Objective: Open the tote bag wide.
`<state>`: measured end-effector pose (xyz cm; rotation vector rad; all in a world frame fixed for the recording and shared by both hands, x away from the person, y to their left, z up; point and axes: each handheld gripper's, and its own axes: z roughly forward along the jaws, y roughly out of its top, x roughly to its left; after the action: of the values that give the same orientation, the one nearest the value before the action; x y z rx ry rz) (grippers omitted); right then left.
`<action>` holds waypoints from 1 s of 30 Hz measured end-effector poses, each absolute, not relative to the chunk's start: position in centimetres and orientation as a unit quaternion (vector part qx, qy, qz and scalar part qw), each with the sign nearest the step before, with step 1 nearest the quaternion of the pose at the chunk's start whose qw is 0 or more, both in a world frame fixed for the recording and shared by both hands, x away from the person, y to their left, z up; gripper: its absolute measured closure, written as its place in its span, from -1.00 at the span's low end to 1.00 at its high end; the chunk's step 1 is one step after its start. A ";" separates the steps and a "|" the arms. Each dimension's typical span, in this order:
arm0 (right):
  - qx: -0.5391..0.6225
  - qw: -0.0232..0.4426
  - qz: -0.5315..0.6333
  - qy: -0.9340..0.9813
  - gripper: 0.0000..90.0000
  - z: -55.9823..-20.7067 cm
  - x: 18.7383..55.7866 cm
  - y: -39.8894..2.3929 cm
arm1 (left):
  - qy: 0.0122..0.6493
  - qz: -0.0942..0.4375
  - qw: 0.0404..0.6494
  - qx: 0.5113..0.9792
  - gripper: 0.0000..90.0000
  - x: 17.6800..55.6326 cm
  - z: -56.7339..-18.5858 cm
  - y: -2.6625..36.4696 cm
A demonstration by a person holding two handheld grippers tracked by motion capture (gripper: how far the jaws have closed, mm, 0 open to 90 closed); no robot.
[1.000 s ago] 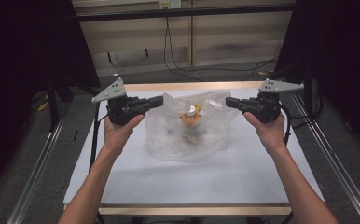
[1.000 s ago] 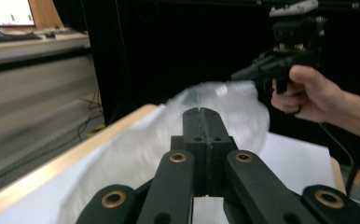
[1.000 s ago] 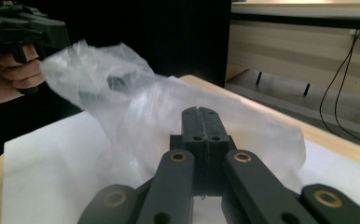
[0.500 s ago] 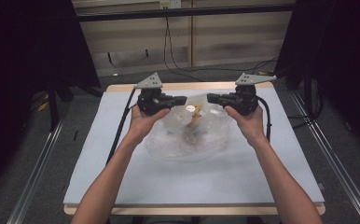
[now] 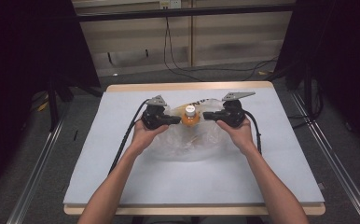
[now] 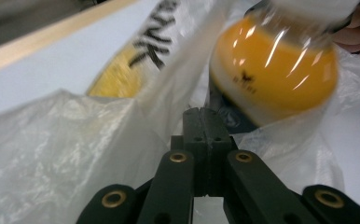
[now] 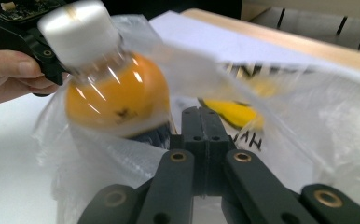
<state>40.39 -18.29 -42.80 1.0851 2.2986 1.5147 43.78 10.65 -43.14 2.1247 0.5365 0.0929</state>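
Both my left gripper (image 5: 177, 120) and right gripper (image 5: 207, 115) clench the crinkled clear plastic bag (image 5: 187, 147) beside the white-capped orange bottle (image 5: 189, 116); next — I'd spread its mouth.

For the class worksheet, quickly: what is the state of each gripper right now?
Left gripper: jaws closed, apparently pinching the clear plastic bag.
Right gripper: jaws closed, apparently pinching the same bag.
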 end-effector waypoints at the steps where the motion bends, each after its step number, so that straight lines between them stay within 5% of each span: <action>1: 0.367 0.089 0.507 0.775 1.00 -43.3 40.5 -18.2 | 0.220 0.031 0.458 0.861 1.00 43.8 -43.6 10.4; 15: 0.403 0.071 0.444 0.797 1.00 -48.5 40.4 -20.3 | 0.256 0.026 0.412 0.874 1.00 44.2 -47.9 12.9; 30: 0.409 0.077 0.416 0.809 1.00 -49.3 39.7 -21.3 | 0.282 0.033 0.406 0.869 1.00 43.8 -48.8 17.1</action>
<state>39.70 -21.34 -49.34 1.2249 2.4245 1.2456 43.77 17.14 -48.81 2.1909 0.7113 0.0832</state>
